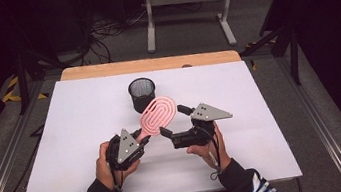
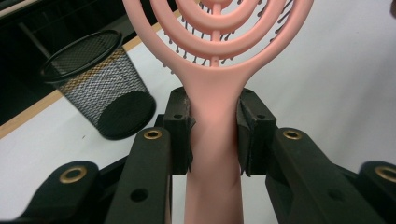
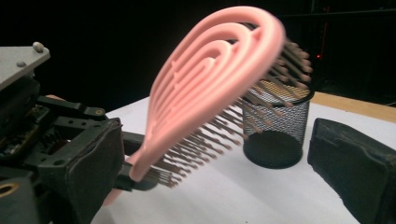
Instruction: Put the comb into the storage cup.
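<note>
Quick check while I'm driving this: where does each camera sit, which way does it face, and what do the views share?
High view: above the person's side, looking forward and down on the white table; both hands, left gripper, right gripper.
Left gripper view: along its own jaws, clamped on the pink hairbrush.
Right gripper view: between its own open jaws toward the hairbrush head and left gripper.
Shared: hairbrush and black mesh cup.

You have one pink hairbrush (image 1: 158, 114) and one black mesh cup (image 1: 142, 94) on the white tabletop (image 1: 267, 153). You're working with two grippers, the left gripper (image 1: 145, 138) and the right gripper (image 1: 173, 122).
</note>
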`<state>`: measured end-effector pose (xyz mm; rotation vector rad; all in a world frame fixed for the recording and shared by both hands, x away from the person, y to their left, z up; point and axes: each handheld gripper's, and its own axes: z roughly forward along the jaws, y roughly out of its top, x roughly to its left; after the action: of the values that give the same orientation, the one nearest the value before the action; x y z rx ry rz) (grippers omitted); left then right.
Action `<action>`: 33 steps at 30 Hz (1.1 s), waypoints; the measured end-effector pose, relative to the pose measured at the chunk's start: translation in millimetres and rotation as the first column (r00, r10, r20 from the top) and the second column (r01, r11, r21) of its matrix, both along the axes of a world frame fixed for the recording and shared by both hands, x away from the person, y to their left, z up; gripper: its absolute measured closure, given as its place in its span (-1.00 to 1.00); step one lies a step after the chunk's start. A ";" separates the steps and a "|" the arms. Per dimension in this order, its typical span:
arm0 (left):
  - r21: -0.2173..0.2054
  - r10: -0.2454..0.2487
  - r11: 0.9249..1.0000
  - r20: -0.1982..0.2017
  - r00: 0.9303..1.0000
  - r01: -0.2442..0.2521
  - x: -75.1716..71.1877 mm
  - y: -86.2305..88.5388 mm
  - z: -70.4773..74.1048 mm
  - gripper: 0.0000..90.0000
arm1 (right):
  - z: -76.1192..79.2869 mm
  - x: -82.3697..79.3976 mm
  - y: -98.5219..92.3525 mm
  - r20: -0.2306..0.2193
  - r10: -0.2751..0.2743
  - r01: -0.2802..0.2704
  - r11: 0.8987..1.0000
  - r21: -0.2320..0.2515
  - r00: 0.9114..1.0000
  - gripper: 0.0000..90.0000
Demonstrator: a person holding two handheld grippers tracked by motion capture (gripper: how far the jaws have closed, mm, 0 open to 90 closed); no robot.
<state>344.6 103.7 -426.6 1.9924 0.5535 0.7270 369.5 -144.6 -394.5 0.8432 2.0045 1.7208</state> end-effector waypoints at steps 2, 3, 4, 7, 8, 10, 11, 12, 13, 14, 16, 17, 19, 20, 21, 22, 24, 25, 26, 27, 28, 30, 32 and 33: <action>-0.012 -0.005 1.000 0.005 1.000 0.005 -0.9 -3.5 -0.3 0.55 | -1.1 0.8 0.3 -0.007 0.003 -0.003 1.000 0.001 1.000 -0.89; -0.006 -0.011 1.000 0.008 1.000 0.011 -0.7 -4.3 0.3 0.55 | -1.7 1.1 0.3 -0.015 -0.001 0.001 1.000 0.001 1.000 -0.89; -0.006 -0.012 1.000 0.008 1.000 0.012 -1.0 -5.8 0.4 0.55 | -2.2 1.5 0.0 -0.021 0.001 -0.001 1.000 0.006 1.000 -0.89; -0.006 -0.023 1.000 0.013 1.000 0.023 -1.2 -10.0 0.3 0.55 | -3.3 2.8 -1.4 -0.033 0.005 -0.004 1.000 0.019 0.999 -0.89; -0.005 -0.020 1.000 0.015 1.000 0.020 -1.6 -11.6 -0.2 0.55 | -3.6 3.3 -1.6 -0.036 0.008 -0.007 1.000 0.027 0.999 -0.89; 0.001 -0.032 1.000 0.014 0.999 0.032 -1.7 -15.6 -1.2 0.55 | -4.7 3.8 -1.7 -0.046 0.007 -0.005 1.000 0.030 0.999 -0.87; 0.006 -0.032 0.999 0.016 0.999 0.032 -1.9 -17.0 -1.7 0.55 | -5.5 3.7 -1.6 -0.055 0.011 -0.009 0.999 0.037 0.998 -0.85; 0.006 -0.036 0.999 0.016 0.999 0.035 -2.3 -19.0 -2.6 0.55 | -6.2 3.8 -1.5 -0.063 0.018 -0.015 0.999 0.045 0.998 -0.83; 0.012 -0.045 0.999 0.017 0.999 0.045 -2.1 -21.6 -3.3 0.55 | -7.1 3.6 -1.1 -0.072 0.022 -0.018 0.998 0.053 0.997 -0.80; 0.012 -0.045 0.999 0.017 0.999 0.045 -2.1 -21.6 -3.3 0.55 | -8.2 2.9 -0.2 -0.077 0.018 -0.013 0.998 0.061 0.997 -0.71; 0.019 -0.056 0.998 0.018 0.998 0.055 -2.5 -26.0 -5.0 0.55 | -8.7 1.8 0.1 -0.074 0.027 -0.021 0.997 0.073 0.997 -0.53; 0.025 -0.060 0.998 0.015 0.998 0.060 -2.5 -27.7 -5.6 0.55 | -8.7 1.1 -0.3 -0.073 0.025 -0.019 0.996 0.083 0.997 -0.48; 0.031 -0.061 0.998 0.017 0.998 0.060 -2.8 -29.4 -6.3 0.55 | -8.5 0.3 -2.0 -0.076 0.033 -0.024 0.993 0.112 0.997 -0.39; 0.031 -0.062 0.998 0.018 0.998 0.061 -2.7 -29.8 -6.4 0.55 | -8.4 -0.3 -3.4 -0.084 0.028 -0.017 0.992 0.128 0.996 -0.32; 0.036 -0.062 0.997 0.024 0.998 0.062 -2.9 -30.1 -6.2 0.55 | -8.5 -0.6 -4.0 -0.082 0.026 -0.015 0.991 0.134 0.996 -0.25; 0.036 -0.064 0.997 0.022 0.998 0.063 -2.9 -30.3 -6.3 0.55 | -8.7 -0.6 -6.2 -0.083 0.025 -0.012 0.988 0.156 0.996 -0.16; 0.037 -0.065 0.997 0.024 0.998 0.064 -2.9 -30.9 -6.9 0.55 | -8.7 -0.3 -8.9 -0.089 0.024 -0.008 0.983 0.182 0.996 -0.03; 0.040 -0.064 0.997 0.022 0.998 0.063 -2.8 -31.3 -7.2 0.55 | -8.9 0.0 -10.1 -0.095 0.024 -0.005 0.980 0.198 0.995 0.03; 0.052 -0.066 0.997 0.022 0.998 0.065 -2.5 -31.6 -7.3 0.55 | -9.3 0.4 -11.5 -0.105 0.025 -0.002 0.976 0.220 0.994 0.08; 0.051 -0.067 0.996 0.021 0.997 0.066 -2.3 -32.2 -8.0 0.55 | -9.4 0.4 -12.2 -0.114 0.023 0.004 0.973 0.230 0.993 0.13; 0.052 -0.066 0.997 0.021 0.998 0.065 -2.3 -32.8 -8.9 0.55 | -9.6 0.8 -12.4 -0.127 0.025 0.006 0.971 0.239 0.992 0.18; 0.054 -0.069 0.996 0.020 0.997 0.068 -2.1 -33.6 -9.8 0.55 | -8.8 -0.3 -12.6 -0.137 0.040 -0.003 0.966 0.259 0.990 0.30; 0.054 -0.070 0.996 0.022 0.997 0.069 -2.0 -33.9 -9.8 0.55 | -6.2 -3.7 -11.6 -0.117 0.047 -0.016 0.966 0.257 0.992 0.33; 0.049 -0.067 0.997 0.020 0.998 0.066 -2.2 -34.2 -10.0 0.55 | -5.6 -4.4 -11.3 -0.114 0.051 -0.020 0.965 0.260 0.992 0.33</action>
<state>342.3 69.5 -436.6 2.0359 0.4584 0.7260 365.1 -155.9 -400.1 1.0220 1.9039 2.0279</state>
